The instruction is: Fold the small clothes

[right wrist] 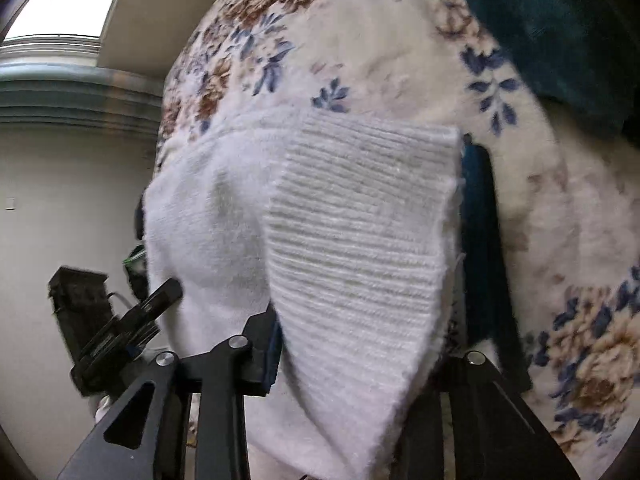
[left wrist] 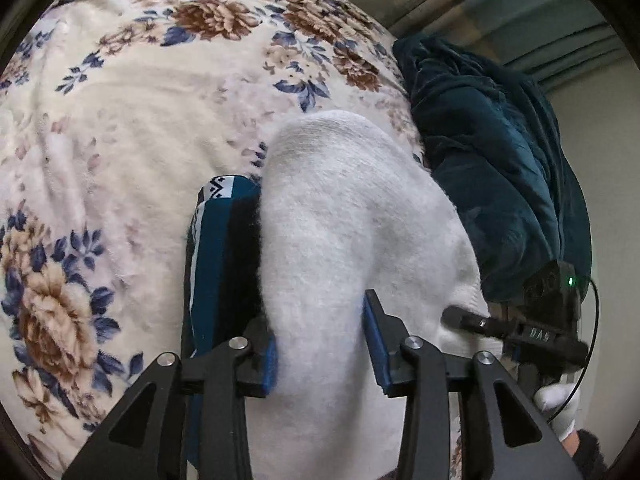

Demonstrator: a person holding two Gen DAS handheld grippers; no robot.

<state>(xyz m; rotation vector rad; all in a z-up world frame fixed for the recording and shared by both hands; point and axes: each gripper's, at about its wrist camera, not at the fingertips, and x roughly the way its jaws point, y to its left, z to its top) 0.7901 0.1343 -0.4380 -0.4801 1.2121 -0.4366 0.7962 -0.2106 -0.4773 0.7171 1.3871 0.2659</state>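
Note:
A white sock (left wrist: 340, 220) lies on the floral bedspread (left wrist: 120, 120), toe pointing away, and its ribbed cuff (right wrist: 360, 220) fills the right wrist view. My left gripper (left wrist: 318, 320) is open over the sock's body, with loose, unpinched fabric between its blue pads (left wrist: 268, 364). My right gripper (right wrist: 360, 344) is open at the cuff. The cuff is draped over its right finger and hides it, and the left pad (right wrist: 272, 356) stands beside the cuff's edge. A teal and black patterned sock (left wrist: 216, 248) lies against the white sock, and its edge (right wrist: 476, 240) shows past the cuff.
A dark teal blanket (left wrist: 480, 160) is bunched on the bed just beyond the socks, also as the teal blanket (right wrist: 560, 20). A white-gloved hand (left wrist: 560, 404) holds the other gripper at the right edge. A curtain (left wrist: 500, 8) and a pale wall (right wrist: 60, 200) lie past the bed's edge.

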